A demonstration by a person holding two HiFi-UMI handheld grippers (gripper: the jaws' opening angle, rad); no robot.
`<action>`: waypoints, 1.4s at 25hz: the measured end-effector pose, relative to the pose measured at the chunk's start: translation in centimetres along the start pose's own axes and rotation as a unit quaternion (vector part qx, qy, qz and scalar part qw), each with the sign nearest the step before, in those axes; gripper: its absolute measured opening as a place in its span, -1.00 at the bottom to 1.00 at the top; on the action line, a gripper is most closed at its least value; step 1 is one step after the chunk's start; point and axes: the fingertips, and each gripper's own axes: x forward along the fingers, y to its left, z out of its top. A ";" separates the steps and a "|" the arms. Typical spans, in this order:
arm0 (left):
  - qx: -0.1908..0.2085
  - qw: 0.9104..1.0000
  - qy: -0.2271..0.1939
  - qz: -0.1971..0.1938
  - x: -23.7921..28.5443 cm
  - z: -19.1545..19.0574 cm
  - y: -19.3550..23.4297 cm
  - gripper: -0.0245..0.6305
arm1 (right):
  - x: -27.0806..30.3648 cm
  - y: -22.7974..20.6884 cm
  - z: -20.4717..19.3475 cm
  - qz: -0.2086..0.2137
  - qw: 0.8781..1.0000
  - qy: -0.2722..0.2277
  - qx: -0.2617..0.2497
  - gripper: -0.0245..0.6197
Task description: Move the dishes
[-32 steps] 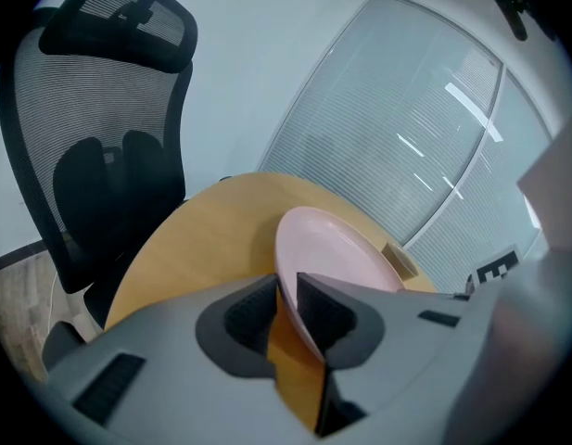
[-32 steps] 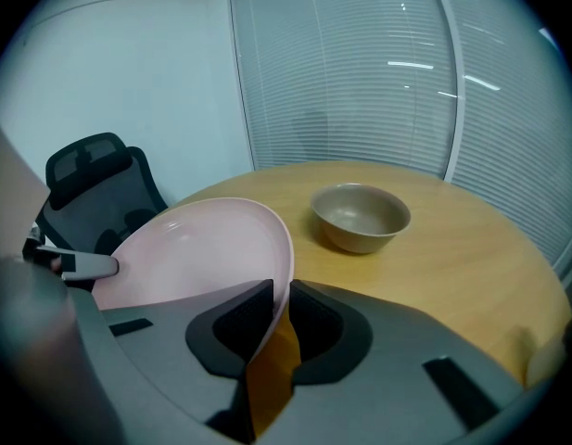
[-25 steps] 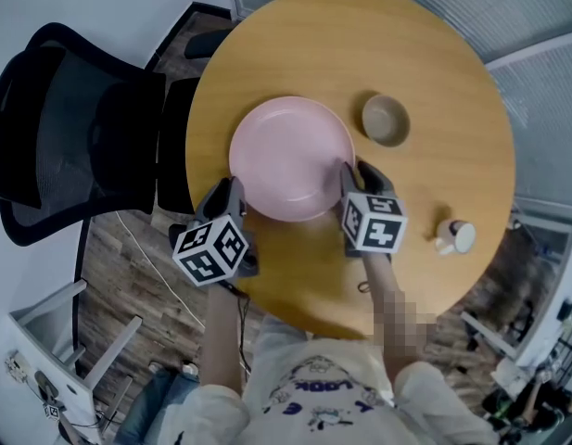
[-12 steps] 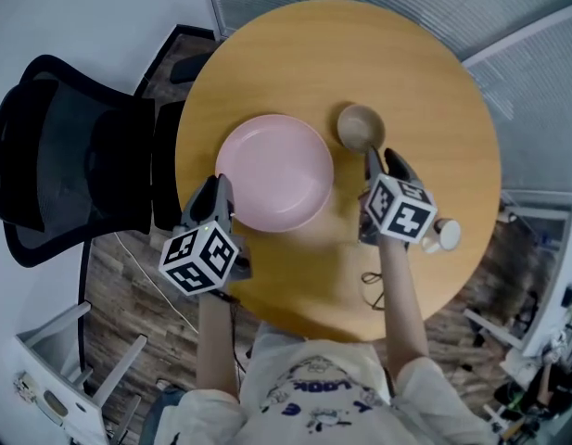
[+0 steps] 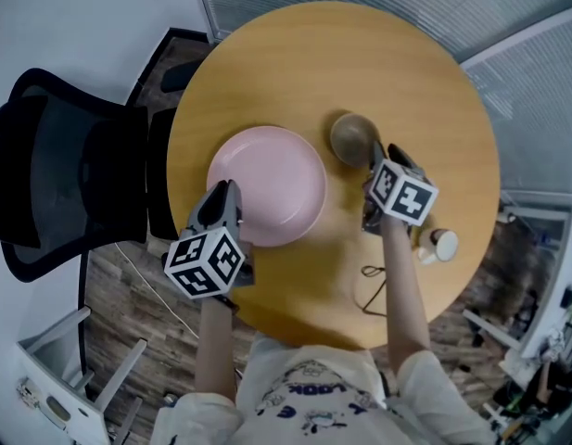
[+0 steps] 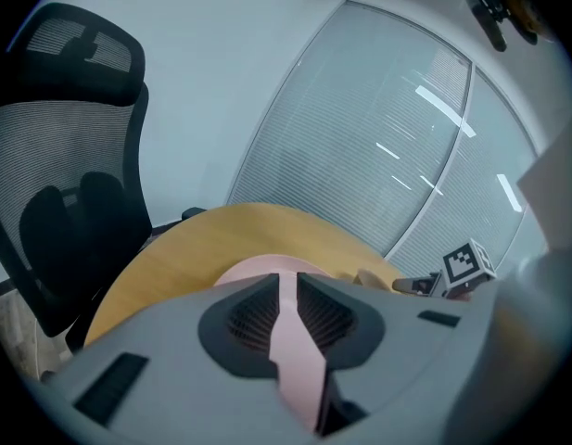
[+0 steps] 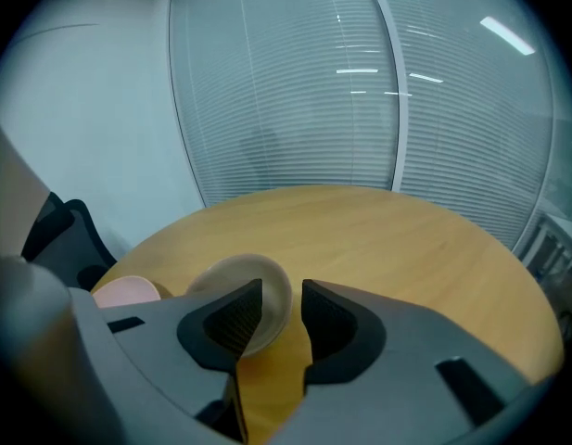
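Gripping a pink plate while the other tongs gape at a bowl

From the head camera I look steeply down on a round table with a smooth, honey-coloured, wood-look top. At its near left part is the plate: pink, round, shallow and matt, with a low raised rim. I cannot tell whether it rests flat. My left tongs are closed narrowly on its near-left rim. In the left gripper view the pink edge fills the thin gap between the ribbed dark pads.

Just right of the plate, apart from it, stands the bowl: small, round, beige-brown, with a dull finish. My right tongs sit at its near right side. Their jaws have just been opening and stand fairly wide. In the right gripper view the bowl's rim shows in the gap between them, and neither pad presses on it. Each tool is grey plastic and carries a white cube printed with black squares.

Near the table's right edge lies what looks like a small white cup, and a thin dark cord loops on the top nearer me. A black mesh-backed chair stands left of the table on a wood-plank floor. Behind the table runs a glass wall with closed pale blinds.
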 end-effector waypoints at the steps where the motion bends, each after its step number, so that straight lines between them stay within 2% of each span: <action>1: 0.000 1.000 0.002 0.001 0.2 0.0 0.0 -0.76 | 0.4 -0.2 -0.2 -0.003 1.000 0.004 0.000 -0.55; 11: 0.000 1.000 0.011 0.006 1.5 -0.3 0.3 -0.76 | 3.5 -0.9 -1.6 0.006 0.999 0.044 0.024 -0.56; 16: -0.003 1.000 0.018 0.002 2.1 -0.7 0.2 -0.76 | 3.7 0.2 -1.5 0.020 0.999 0.048 0.017 -0.83; 20: -0.004 1.000 0.020 -0.002 2.3 -0.9 0.1 -0.76 | 3.7 0.5 -1.5 0.025 0.998 0.044 0.037 -0.85; 23: -0.005 1.000 0.019 -0.005 2.4 -0.9 0.0 -0.76 | 3.9 0.2 -1.6 0.036 0.995 0.034 0.081 -0.88; 29: -0.008 1.000 0.012 -0.010 2.0 -0.5 -0.1 -0.76 | 3.3 1.4 1.8 0.054 0.994 0.008 0.096 -0.88; 35: -0.012 1.000 0.008 -0.013 1.2 -0.3 0.3 -0.76 | 4.9 5.9 4.5 0.098 0.992 0.012 0.076 -0.88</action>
